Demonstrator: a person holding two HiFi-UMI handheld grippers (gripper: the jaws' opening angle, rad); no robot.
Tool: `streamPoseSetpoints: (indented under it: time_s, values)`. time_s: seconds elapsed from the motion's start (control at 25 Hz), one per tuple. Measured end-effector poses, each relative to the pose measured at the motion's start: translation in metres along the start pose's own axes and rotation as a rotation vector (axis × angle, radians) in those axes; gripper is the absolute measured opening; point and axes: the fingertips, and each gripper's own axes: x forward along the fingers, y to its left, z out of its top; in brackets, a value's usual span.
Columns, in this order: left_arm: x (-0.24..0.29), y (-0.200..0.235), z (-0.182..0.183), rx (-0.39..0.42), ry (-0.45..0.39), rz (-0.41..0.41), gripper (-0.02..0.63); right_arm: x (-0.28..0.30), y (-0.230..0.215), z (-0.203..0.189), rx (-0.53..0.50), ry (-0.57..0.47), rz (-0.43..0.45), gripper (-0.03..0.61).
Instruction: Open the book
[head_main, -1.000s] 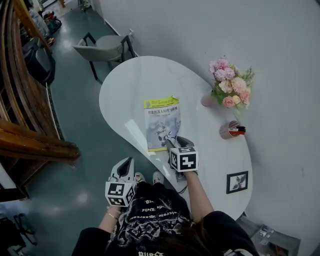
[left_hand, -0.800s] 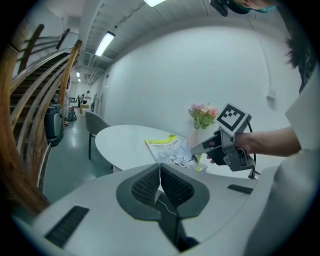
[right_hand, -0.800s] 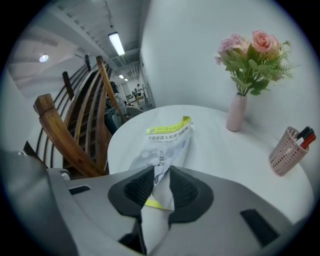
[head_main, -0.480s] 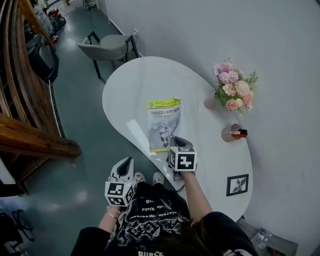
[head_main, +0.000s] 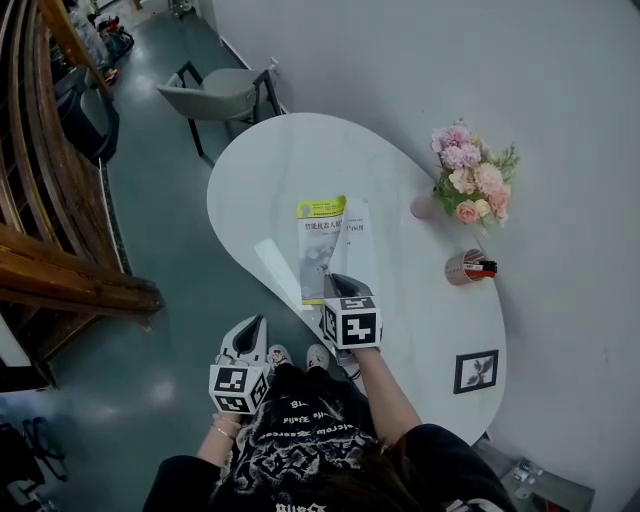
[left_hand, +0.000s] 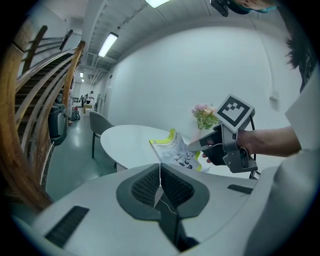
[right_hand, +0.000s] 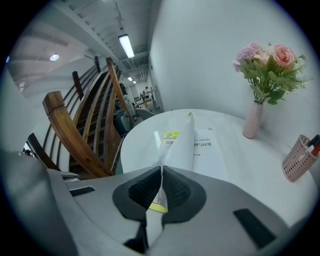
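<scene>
The book lies on the white table, its yellow-and-blue cover raised off a white first page. My right gripper has just been closing its jaws and is shut on the cover's near edge. In the right gripper view the cover stands up between the pads of the right gripper, with the printed page to its right. My left gripper hangs below the table's near edge, apart from the book. In its own view the left gripper is shut on nothing and looks at the book.
A pink vase of flowers, a pink pen holder and a framed picture stand along the table's right side. A grey chair sits beyond the far end. A wooden stair rail runs along the left.
The right gripper closed on the cover's near edge and moved left with it. The cover rose off the book and a white page came into view. The left gripper stayed put.
</scene>
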Motion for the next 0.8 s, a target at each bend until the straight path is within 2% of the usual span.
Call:
streamPoseSetpoints:
  time_s: [0.8]
  values:
    - [-0.009, 0.018, -0.003, -0.022, -0.004, 0.034, 0.025, 0.017, 0.066, 0.003, -0.046, 0.013, 0.148, 0.035]
